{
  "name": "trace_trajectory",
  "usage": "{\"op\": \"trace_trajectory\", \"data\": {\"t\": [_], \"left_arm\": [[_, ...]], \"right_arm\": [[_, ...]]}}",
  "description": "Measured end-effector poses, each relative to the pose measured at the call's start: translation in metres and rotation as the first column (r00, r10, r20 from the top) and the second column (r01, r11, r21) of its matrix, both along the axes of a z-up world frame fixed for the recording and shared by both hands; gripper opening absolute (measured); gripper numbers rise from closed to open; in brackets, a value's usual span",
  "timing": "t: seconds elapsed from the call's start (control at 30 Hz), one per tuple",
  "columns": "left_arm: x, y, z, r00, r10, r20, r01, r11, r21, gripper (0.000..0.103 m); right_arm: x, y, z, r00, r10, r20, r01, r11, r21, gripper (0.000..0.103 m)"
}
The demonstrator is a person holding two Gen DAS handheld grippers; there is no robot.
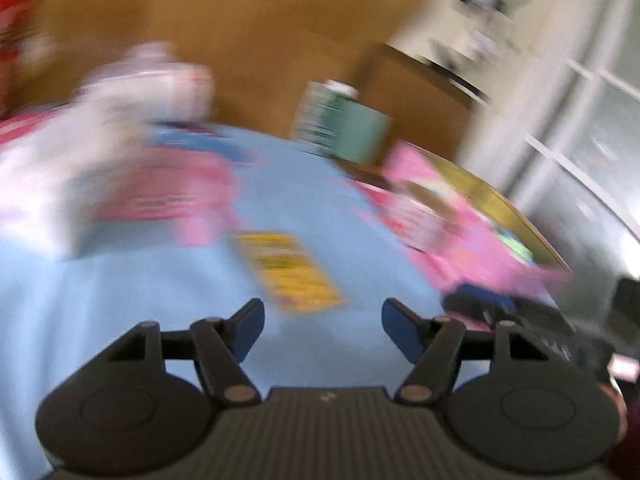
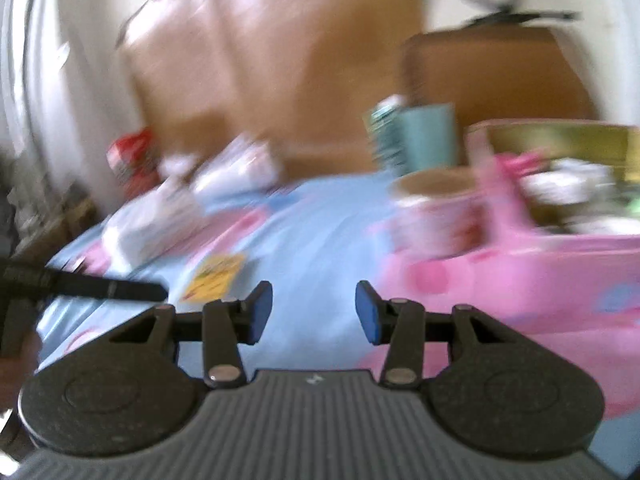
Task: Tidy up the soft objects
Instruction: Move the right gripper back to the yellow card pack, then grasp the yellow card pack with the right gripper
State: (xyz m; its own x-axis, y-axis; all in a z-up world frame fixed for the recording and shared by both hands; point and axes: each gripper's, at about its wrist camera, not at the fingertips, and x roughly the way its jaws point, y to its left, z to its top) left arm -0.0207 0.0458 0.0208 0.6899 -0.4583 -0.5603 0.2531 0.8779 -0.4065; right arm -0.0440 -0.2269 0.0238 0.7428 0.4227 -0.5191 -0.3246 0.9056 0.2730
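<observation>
both wrist views low, facing blue sheet (image 1: 320, 208)

Right gripper (image 2: 314, 310) hangs open and empty above a blue sheet (image 2: 320, 220); a yellow packet (image 2: 214, 276) lies ahead, everything blurred

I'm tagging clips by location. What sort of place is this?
Probably a bedroom at home, though blur limits certainty. A light blue sheet covers what looks like a bed, pink fabric lies on it, and a wooden panel, maybe a headboard or wardrobe, stands behind.
</observation>
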Motion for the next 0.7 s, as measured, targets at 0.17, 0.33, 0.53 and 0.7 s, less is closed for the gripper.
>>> {"op": "trace_trajectory", "data": {"t": [0.17, 0.33, 0.53, 0.7], "left_arm": [[0.002, 0.061, -0.011, 0.978, 0.202, -0.061, -0.204, 0.978, -0.036, 0.067], [0.001, 0.066, -0.014, 0.979, 0.186, -0.077, -0.192, 0.979, -0.069, 0.067], [0.02, 0.024, -0.016, 0.991, 0.025, -0.133, -0.044, 0.989, -0.144, 0.067], [0.025, -0.025, -0.017, 0.985, -0.076, -0.156, 0.052, 0.987, -0.151, 0.063]], "right_arm": [[0.021, 0.077, -0.005, 0.985, 0.174, -0.016, -0.175, 0.979, -0.1, 0.074], [0.045, 0.116, -0.024, 0.982, 0.178, -0.058, -0.187, 0.957, -0.224, 0.068], [0.021, 0.099, -0.019, 0.98, 0.191, -0.055, -0.198, 0.96, -0.198, 0.062], [-0.004, 0.067, -0.018, 0.978, 0.191, -0.083, -0.194, 0.981, -0.022, 0.062]]}}
